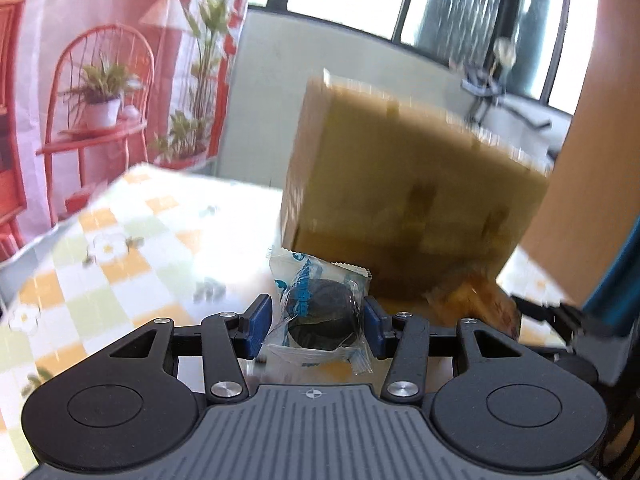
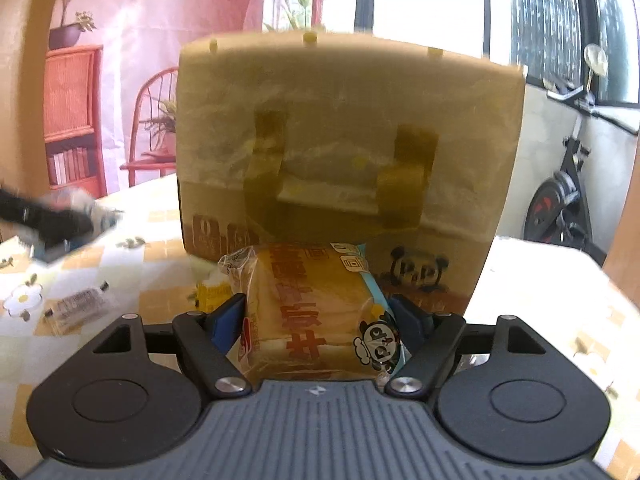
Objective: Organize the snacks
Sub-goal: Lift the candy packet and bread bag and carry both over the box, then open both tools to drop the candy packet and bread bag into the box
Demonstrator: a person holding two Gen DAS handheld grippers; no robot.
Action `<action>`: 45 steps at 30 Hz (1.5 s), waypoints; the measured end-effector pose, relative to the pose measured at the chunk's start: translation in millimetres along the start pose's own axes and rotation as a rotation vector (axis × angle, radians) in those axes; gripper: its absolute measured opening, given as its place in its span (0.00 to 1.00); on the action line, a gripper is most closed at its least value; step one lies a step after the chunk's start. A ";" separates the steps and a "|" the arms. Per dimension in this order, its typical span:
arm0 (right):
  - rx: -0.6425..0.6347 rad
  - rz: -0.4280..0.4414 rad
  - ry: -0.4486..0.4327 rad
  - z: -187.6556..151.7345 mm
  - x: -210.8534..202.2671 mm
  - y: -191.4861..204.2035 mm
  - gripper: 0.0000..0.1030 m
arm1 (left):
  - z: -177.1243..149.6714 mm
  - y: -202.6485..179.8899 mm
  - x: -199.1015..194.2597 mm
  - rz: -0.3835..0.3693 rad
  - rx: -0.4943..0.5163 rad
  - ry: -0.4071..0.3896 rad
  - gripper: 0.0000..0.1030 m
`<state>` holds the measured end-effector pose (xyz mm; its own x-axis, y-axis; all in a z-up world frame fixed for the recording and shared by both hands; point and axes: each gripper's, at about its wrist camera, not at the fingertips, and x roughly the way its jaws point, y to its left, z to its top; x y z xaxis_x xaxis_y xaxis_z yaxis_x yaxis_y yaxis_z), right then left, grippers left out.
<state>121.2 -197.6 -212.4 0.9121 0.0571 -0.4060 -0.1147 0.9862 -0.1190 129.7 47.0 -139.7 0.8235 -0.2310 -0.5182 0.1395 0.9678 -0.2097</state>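
Clamped between the blue pads of the left gripper [image 1: 318, 326], one dark round cookie in a clear wrapper [image 1: 322, 316] is sitting. One wrapped bread packet [image 2: 316, 312] is filling the right gripper [image 2: 320, 324], pressed from both sides. Beyond each gripper, one tan box [image 2: 344, 140] is standing on the checkered desk [image 1: 120, 248], just behind both snacks. One small packet [image 2: 78, 308] is lying to the left, where open desk is stretching toward the edge.
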 end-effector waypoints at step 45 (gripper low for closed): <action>0.128 -0.015 -0.196 197.3 72.0 -39.9 0.76 | 167.7 -35.8 113.9 -0.179 -0.037 -0.093 0.54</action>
<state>269.1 -202.2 -58.1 0.9738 0.0592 -0.2194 -0.0613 0.9981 -0.0029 310.7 2.8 -52.1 0.8348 -0.3871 -0.3916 0.2693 0.9074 -0.3228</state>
